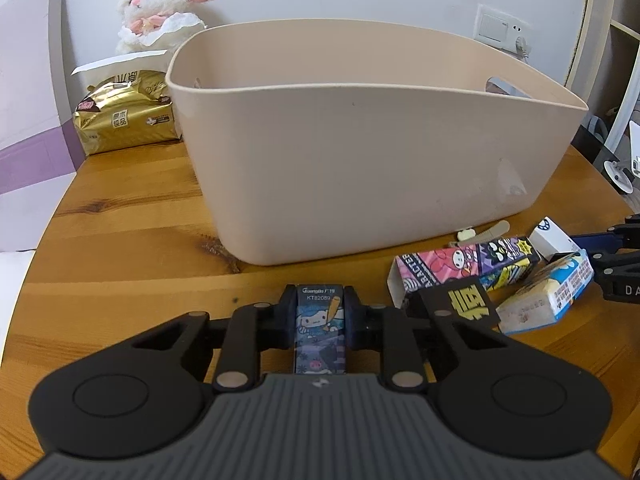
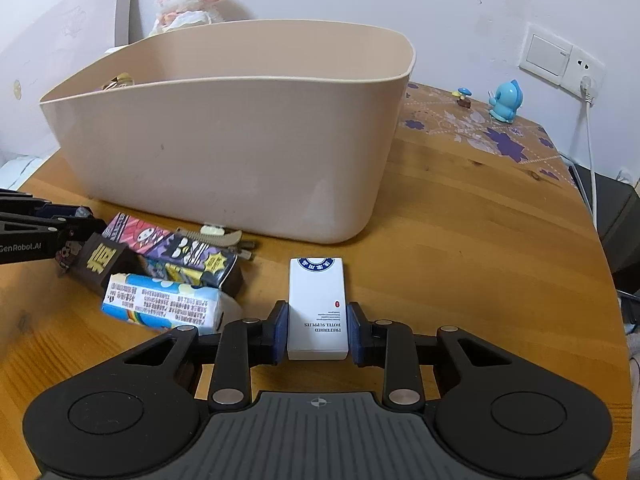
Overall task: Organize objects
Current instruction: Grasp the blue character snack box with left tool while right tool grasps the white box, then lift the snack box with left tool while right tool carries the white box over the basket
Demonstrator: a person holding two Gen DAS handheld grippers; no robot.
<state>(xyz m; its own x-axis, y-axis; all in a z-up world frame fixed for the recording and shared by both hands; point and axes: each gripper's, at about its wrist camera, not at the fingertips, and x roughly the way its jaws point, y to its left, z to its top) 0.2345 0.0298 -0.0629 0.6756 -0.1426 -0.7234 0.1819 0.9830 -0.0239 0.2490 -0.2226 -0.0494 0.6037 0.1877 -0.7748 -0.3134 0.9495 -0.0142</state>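
Note:
My left gripper point(image 1: 320, 312) is shut on a small blue cartoon-printed box point(image 1: 319, 328), low over the wooden table point(image 1: 132, 248) in front of the beige storage bin point(image 1: 360, 160). My right gripper point(image 2: 317, 320) is shut on a white hotel-supplies box point(image 2: 317, 308), in front of the bin point(image 2: 224, 152). Between the grippers lies a pile: a pink and purple cartoon box point(image 2: 176, 252), a black box with yellow characters point(image 2: 102, 262), a blue and white tissue pack point(image 2: 160, 300) and a comb point(image 2: 216, 236). The left gripper also shows in the right wrist view point(image 2: 76, 236).
A gold tissue pack point(image 1: 124, 116) and a white plush lamb point(image 1: 160, 8) sit behind the bin on the left. A blue figurine point(image 2: 507, 102) and a small mushroom toy point(image 2: 464, 96) stand on the patterned cloth point(image 2: 480, 128) at back right. A cable point(image 2: 591, 152) hangs from the wall socket.

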